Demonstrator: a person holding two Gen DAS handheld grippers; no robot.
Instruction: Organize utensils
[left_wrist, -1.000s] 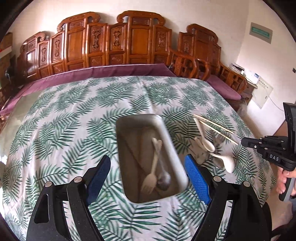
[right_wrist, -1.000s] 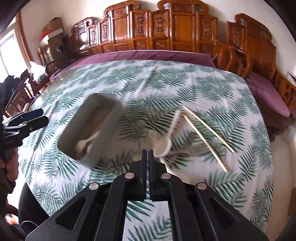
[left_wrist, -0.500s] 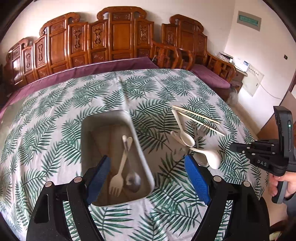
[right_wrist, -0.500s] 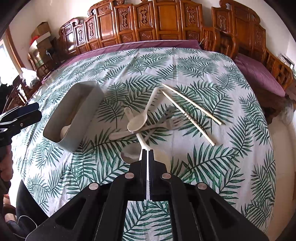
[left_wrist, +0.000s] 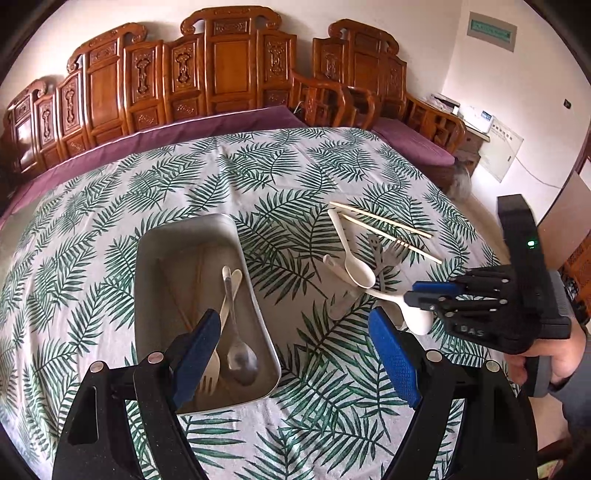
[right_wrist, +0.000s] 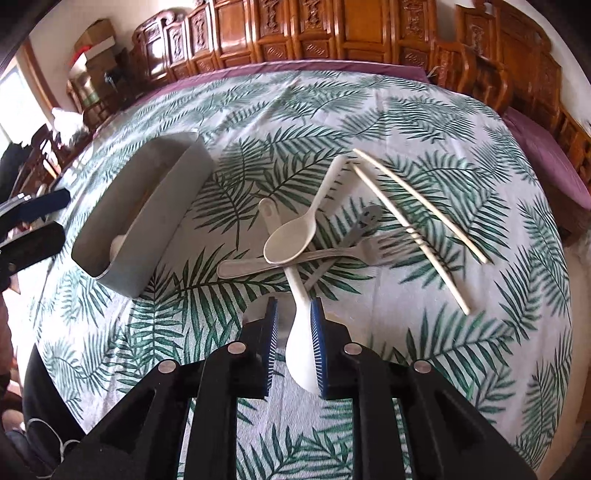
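Note:
A grey tray (left_wrist: 147, 266) (right_wrist: 166, 206) on the leaf-print cloth holds a cream fork (left_wrist: 210, 373), a metal spoon (left_wrist: 240, 358) and thin sticks. A pile to its right has a cream spoon (right_wrist: 291, 240) (left_wrist: 356, 269), a grey fork (right_wrist: 354, 251), a white spoon (right_wrist: 301, 354) (left_wrist: 417, 317) and two chopsticks (right_wrist: 413, 236) (left_wrist: 384, 225). My right gripper (right_wrist: 293, 332) (left_wrist: 424, 295) is open, its pads on either side of the white spoon's bowl. My left gripper (left_wrist: 295, 339) is open and empty above the tray's near right corner.
The round table's cloth (left_wrist: 258, 177) hangs over a purple underlay (left_wrist: 147, 140). Carved wooden chairs (left_wrist: 229, 74) line the far side. The table edge falls away at right (right_wrist: 554, 295). A person's hand (left_wrist: 546, 362) holds the right gripper.
The right gripper has opened and come down around the white spoon's bowl. The left gripper has drifted so the tray sits more to the left in its view.

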